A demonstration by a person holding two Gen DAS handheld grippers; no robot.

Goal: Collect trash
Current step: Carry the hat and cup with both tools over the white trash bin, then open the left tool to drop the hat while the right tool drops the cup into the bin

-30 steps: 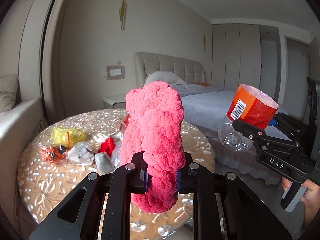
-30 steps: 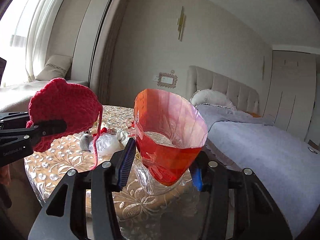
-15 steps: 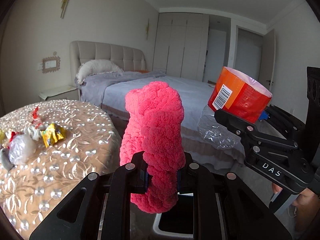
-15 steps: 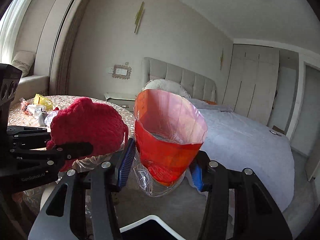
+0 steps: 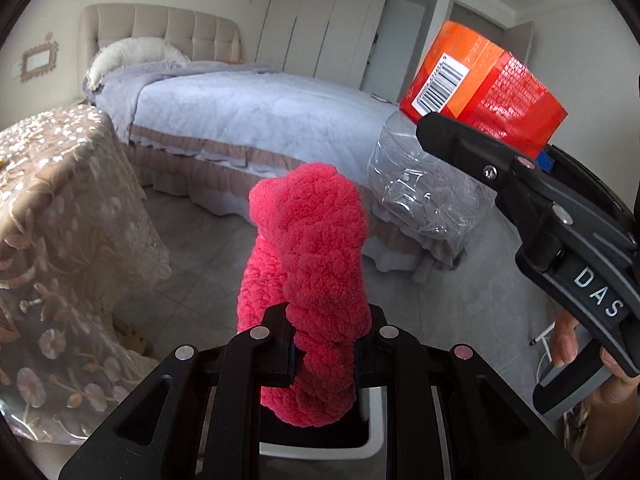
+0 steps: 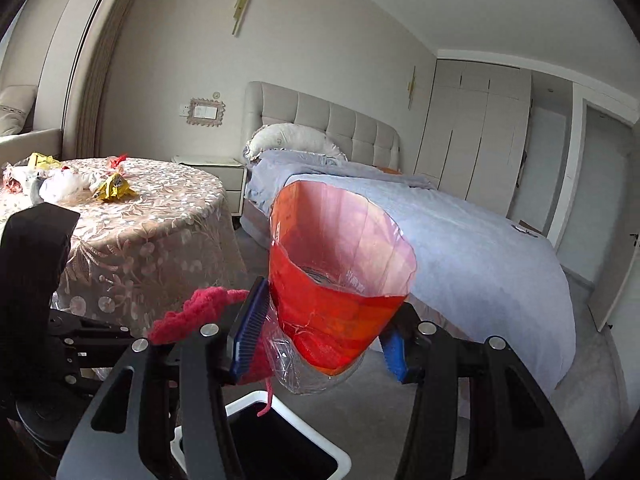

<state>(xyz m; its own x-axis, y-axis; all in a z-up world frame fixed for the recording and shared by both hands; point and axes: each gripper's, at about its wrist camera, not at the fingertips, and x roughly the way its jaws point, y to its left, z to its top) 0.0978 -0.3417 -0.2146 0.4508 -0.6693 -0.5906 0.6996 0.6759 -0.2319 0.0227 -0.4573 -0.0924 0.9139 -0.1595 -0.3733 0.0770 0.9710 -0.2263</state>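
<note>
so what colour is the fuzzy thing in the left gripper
Bright pink yarn, clearest in the left wrist view.

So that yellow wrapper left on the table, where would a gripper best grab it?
Probably from above, across the yellow wrapper's raised crumpled middle. It lies low and flat on the table, so a sideways approach would likely scrape the cloth, while its folds give the gripper something to pinch. It sits slightly apart from the white trash.

Daylit bedroom w/ beige walls, tufted-headboard bed (image 6: 460, 232) at centre, wardrobe (image 6: 476, 136) beyond it, round lace-covered table (image 6: 160, 216) beside bed, grey floor (image 5: 208, 256).
</note>
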